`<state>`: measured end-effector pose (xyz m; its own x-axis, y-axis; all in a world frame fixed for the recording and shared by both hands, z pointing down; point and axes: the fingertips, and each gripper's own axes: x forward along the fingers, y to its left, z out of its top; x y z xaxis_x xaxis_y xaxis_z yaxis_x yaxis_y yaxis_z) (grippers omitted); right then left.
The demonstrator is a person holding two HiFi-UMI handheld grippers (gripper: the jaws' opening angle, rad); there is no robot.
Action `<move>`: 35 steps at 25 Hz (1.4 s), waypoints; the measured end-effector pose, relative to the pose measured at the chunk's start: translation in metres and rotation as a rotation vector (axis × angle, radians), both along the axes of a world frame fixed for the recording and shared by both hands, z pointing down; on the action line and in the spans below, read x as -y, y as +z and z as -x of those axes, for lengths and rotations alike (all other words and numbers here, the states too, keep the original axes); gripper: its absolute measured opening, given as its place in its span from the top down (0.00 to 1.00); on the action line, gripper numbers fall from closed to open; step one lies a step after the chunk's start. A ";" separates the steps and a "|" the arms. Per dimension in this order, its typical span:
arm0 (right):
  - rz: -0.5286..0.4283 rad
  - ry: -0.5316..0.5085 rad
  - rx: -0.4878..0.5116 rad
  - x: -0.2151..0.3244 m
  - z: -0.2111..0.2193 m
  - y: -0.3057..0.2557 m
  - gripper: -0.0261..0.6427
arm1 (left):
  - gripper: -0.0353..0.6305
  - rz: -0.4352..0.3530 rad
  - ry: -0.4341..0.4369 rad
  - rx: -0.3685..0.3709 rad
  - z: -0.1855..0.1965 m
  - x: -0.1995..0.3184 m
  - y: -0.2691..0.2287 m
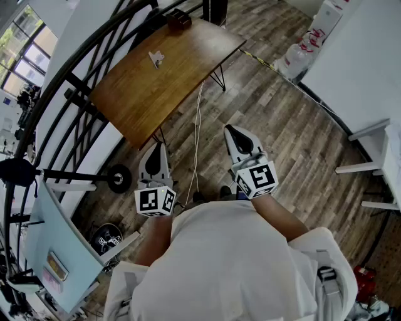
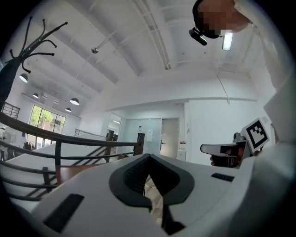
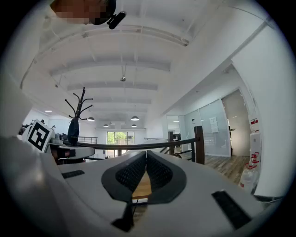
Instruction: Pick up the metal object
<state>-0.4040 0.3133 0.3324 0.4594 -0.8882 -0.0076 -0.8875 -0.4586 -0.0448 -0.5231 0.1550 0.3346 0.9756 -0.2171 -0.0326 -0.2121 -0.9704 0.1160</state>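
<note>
A small pale metal object (image 1: 156, 58) lies on the brown wooden table (image 1: 169, 69) at the far end of the head view. Both grippers are held low near the person's body, well short of the table and over the wood floor. My left gripper (image 1: 156, 147) is shut with nothing in it; its pads meet at the tip (image 2: 149, 156). My right gripper (image 1: 230, 129) is also shut and empty, its pads touching at the front (image 3: 146, 152). Table wood (image 3: 140, 186) shows through the gap behind the right pads. Neither gripper view shows the metal object.
A dark object (image 1: 180, 19) sits at the table's far corner. A black railing (image 1: 75, 69) curves along the left. A white cable (image 1: 198, 131) runs across the floor under the table. Water bottles (image 1: 301, 50) and white furniture (image 1: 376, 144) stand at the right. A coat rack (image 3: 76, 115) rises at the left.
</note>
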 end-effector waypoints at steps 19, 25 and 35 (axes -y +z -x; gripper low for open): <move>-0.076 -0.068 0.036 -0.102 -0.076 0.019 0.92 | 0.93 0.031 -0.031 0.028 -0.051 -0.068 0.010; -0.062 -0.050 0.070 -0.120 -0.096 0.034 0.92 | 0.93 0.061 -0.028 0.056 -0.066 -0.078 0.026; -0.011 -0.062 0.064 -0.096 -0.151 0.042 0.92 | 0.93 0.102 0.001 0.048 -0.138 -0.051 0.044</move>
